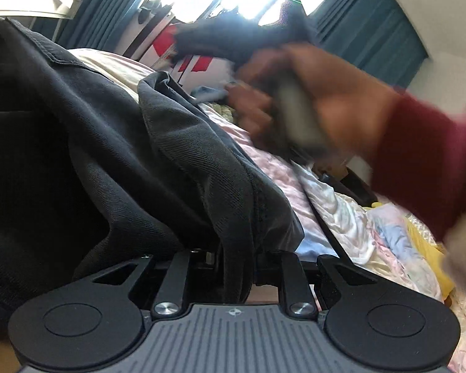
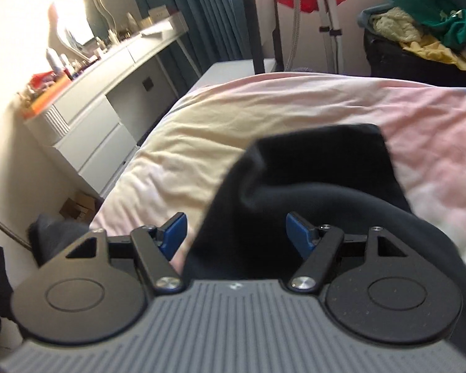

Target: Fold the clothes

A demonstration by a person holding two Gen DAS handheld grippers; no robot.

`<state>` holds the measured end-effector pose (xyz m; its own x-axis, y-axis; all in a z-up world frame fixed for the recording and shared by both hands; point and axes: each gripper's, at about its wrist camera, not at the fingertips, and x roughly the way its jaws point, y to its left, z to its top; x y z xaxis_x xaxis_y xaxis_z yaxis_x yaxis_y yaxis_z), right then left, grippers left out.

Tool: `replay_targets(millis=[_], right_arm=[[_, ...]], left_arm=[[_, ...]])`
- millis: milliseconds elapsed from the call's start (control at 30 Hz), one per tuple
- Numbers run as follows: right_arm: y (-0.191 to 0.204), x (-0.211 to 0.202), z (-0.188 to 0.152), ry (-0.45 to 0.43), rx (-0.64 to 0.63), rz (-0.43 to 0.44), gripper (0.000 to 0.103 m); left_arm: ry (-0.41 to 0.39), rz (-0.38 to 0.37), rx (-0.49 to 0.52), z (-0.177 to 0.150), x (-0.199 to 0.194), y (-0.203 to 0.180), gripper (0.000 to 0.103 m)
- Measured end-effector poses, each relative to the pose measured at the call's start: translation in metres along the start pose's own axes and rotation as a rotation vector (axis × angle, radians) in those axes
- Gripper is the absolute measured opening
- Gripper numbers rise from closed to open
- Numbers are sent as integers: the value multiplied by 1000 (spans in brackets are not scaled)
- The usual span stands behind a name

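A black garment (image 1: 115, 143) fills the left wrist view, bunched and lifted over the bed. My left gripper (image 1: 236, 258) is shut on a fold of it; the fingertips are buried in the cloth. In the right wrist view the same black garment (image 2: 310, 180) lies on the pink and cream bedcover (image 2: 264, 108) and drapes between my fingers. My right gripper (image 2: 236, 233) is open, its blue pads (image 2: 175, 231) wide apart on either side of the cloth. The right gripper and the hand holding it show blurred in the left wrist view (image 1: 298, 118).
A white dresser (image 2: 102, 99) with clutter stands left of the bed. A black basket (image 2: 419, 49) of green and yellow clothes sits at the back right. Rumpled pastel bedding (image 1: 357, 223) lies right of the garment. Teal curtains (image 1: 372, 25) hang by a bright window.
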<state>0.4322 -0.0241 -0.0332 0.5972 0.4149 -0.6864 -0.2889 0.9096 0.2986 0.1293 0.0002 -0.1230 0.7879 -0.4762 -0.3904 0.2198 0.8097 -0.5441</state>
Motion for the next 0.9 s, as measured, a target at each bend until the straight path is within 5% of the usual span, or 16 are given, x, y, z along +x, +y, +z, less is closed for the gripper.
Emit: replay_targets(millis=[200, 300, 433, 567, 733, 900], right_arm=[[38, 66, 0, 108, -336, -307, 68], [36, 62, -12, 98, -415, -411, 19], [17, 20, -6, 4, -310, -406, 11], [-14, -70, 1, -181, -214, -428, 11], [-81, -182, -22, -341, 18, -451, 11], [-166, -270, -100, -435, 299, -431, 10]], left_arm=[[-14, -40, -8, 1, 8, 11, 19], [-20, -50, 2, 4, 10, 13, 19], [-38, -65, 41, 5, 8, 12, 20], [-68, -79, 83, 11, 2, 8, 27], [-143, -88, 113, 17, -16, 1, 62], [-237, -97, 113, 21, -45, 0, 81]])
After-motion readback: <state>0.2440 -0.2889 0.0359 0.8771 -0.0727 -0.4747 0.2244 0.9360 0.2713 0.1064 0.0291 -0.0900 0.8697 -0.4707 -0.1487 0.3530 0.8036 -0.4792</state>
